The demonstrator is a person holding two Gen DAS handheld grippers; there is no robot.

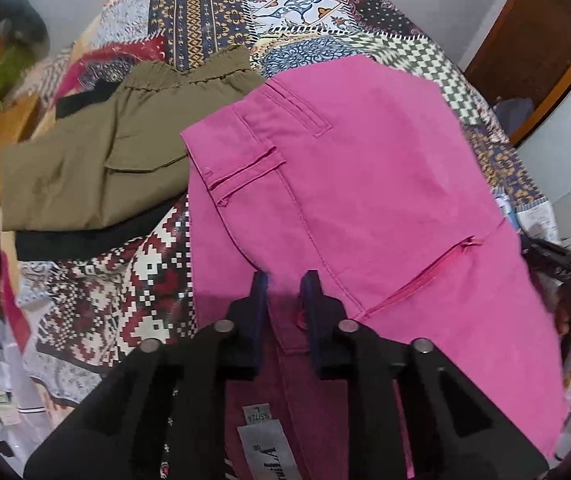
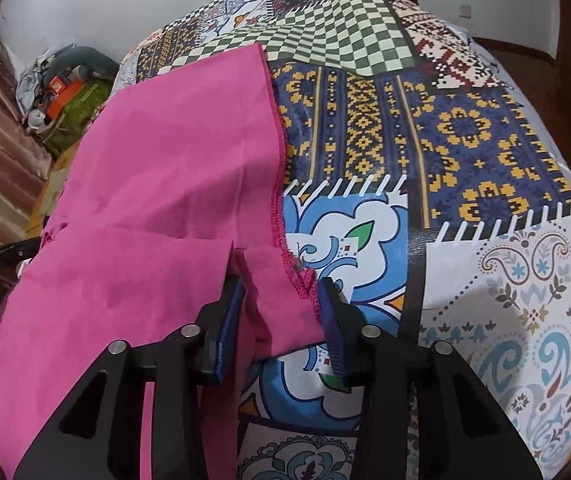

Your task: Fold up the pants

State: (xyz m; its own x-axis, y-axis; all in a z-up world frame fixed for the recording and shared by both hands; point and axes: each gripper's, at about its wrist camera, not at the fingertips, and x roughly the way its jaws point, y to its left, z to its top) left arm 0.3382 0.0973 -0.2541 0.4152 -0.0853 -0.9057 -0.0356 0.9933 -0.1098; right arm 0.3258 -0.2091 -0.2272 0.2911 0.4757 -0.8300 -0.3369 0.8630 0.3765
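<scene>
My right hand-held gripper (image 2: 281, 312) has its blue pads on either side of the pants (image 2: 157, 216) hem, jaws apart with a fold of pink cloth between them. The pants spread away to the left over the patchwork-covered counter (image 2: 465, 152). Clutter (image 2: 65, 84) sits beyond the far left edge.

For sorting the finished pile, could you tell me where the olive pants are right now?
In the left wrist view, the folded olive pants lie upper left on the patterned cloth, over a black garment, beside the pink pants.
</scene>
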